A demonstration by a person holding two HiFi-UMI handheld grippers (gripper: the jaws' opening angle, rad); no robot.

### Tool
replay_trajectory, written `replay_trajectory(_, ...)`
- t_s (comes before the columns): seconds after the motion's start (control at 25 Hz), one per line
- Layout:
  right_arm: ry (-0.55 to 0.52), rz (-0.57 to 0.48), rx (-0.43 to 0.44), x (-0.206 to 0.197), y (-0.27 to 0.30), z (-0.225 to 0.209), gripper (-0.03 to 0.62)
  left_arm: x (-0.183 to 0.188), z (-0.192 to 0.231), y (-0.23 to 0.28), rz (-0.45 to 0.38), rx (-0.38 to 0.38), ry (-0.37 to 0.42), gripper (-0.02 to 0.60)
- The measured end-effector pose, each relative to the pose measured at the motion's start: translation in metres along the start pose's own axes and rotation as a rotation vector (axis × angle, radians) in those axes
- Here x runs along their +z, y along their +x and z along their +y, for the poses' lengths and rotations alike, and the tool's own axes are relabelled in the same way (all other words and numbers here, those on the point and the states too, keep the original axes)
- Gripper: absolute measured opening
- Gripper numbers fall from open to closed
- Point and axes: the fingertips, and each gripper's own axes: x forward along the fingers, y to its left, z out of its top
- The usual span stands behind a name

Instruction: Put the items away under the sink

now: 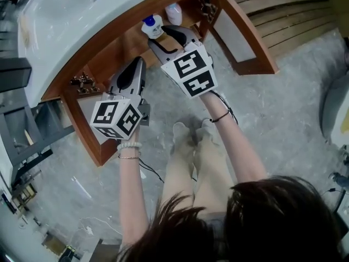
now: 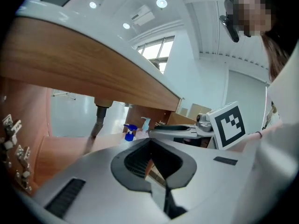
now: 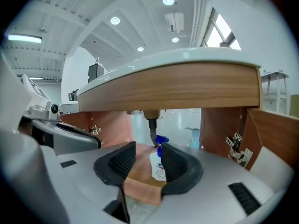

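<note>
**Head view.** I held both tools at the open cabinet point(image 1: 117, 51) under the sink point(image 1: 65, 15). The left tool point(image 1: 139, 64) pointed into the cabinet's left part. The right tool point(image 1: 168, 33) had its tips just beside the spray bottle point(image 1: 152, 26), which stood upright on the cabinet floor. A pump bottle point(image 1: 173, 13) stood just beyond it, nearer the right wall.

**Left gripper view.** I read the left tool's jaws as only slightly apart, with nothing between them. Bare wood showed through the narrow gap. Both bottles stood farther in, to the right of the pipe point(image 2: 99, 120).

**Right gripper view.** The right tool's jaws stood about half open. The spray bottle showed through the gap, its label partly hidden by the right pad. Neither pad pressed on it.
</note>
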Motion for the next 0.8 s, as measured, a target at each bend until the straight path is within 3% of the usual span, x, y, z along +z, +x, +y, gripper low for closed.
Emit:
replay_trajectory(0.44,0.017,0.004,0.006,0.049,-0.042,0.017,0.054,0.036,-0.029,-0.023,-0.005,-0.002,-0.031,0.003)
replay_trajectory(0.8,0.009,-0.019,0.047,0.095,-0.071,0.032,0.017,0.072,-0.051,-0.043,-0.047,0.009,-0.052,0.003)
